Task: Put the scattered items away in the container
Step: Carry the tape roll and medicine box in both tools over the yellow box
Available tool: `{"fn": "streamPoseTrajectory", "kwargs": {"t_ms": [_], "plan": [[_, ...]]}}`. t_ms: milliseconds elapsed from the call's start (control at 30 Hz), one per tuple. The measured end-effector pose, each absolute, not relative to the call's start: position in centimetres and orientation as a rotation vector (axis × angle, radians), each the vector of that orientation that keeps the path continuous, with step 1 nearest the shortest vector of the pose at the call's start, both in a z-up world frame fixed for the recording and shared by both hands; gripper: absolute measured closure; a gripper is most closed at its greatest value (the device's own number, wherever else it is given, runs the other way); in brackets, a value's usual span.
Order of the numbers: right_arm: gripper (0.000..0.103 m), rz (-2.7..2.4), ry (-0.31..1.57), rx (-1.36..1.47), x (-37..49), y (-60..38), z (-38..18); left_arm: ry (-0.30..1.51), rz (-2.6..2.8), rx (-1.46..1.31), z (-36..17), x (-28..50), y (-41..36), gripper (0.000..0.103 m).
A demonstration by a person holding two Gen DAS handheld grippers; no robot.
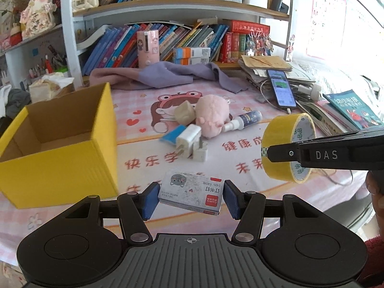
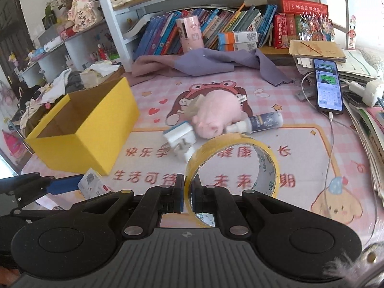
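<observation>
My left gripper (image 1: pixel 190 198) is shut on a small grey staple box (image 1: pixel 190 192) with a cat picture, held above the mat just right of the open yellow cardboard box (image 1: pixel 60 148). My right gripper (image 2: pixel 188 195) is shut on the wall of a yellow tape roll (image 2: pixel 230 165), lifted off the mat; the roll (image 1: pixel 288 147) also shows at the right in the left wrist view. On the mat remain a pink plush toy (image 1: pixel 212 115), white plug adapters (image 1: pixel 192 144), a spray bottle (image 1: pixel 244 120) and a beige block (image 1: pixel 183 112). The yellow box (image 2: pixel 86 129) looks empty inside.
A purple cloth (image 1: pixel 168 74) lies at the back before a bookshelf (image 1: pixel 168 7). A phone (image 2: pixel 327 87) on a charging cable rests on stacked papers and books (image 1: pixel 352 108) along the right edge. Tissues and clutter (image 2: pixel 96 72) sit behind the yellow box.
</observation>
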State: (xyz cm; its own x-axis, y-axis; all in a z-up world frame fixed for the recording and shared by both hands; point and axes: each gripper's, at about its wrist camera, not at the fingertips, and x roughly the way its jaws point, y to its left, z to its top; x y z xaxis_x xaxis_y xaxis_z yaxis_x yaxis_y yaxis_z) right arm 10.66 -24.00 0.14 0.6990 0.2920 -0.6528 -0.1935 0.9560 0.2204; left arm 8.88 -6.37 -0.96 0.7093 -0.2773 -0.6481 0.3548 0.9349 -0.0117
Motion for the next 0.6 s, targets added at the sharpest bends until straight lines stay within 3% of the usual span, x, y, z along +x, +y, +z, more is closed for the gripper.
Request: {"fn": "streamPoseTrajectory", "kwargs": {"t_ms": [600], "plan": [[0.097,0.28,0.752,0.126,5.7,-13.4,-0.1,0.677,-0.324,0.112,-0.8,4.3,4.0,0.047]]}}
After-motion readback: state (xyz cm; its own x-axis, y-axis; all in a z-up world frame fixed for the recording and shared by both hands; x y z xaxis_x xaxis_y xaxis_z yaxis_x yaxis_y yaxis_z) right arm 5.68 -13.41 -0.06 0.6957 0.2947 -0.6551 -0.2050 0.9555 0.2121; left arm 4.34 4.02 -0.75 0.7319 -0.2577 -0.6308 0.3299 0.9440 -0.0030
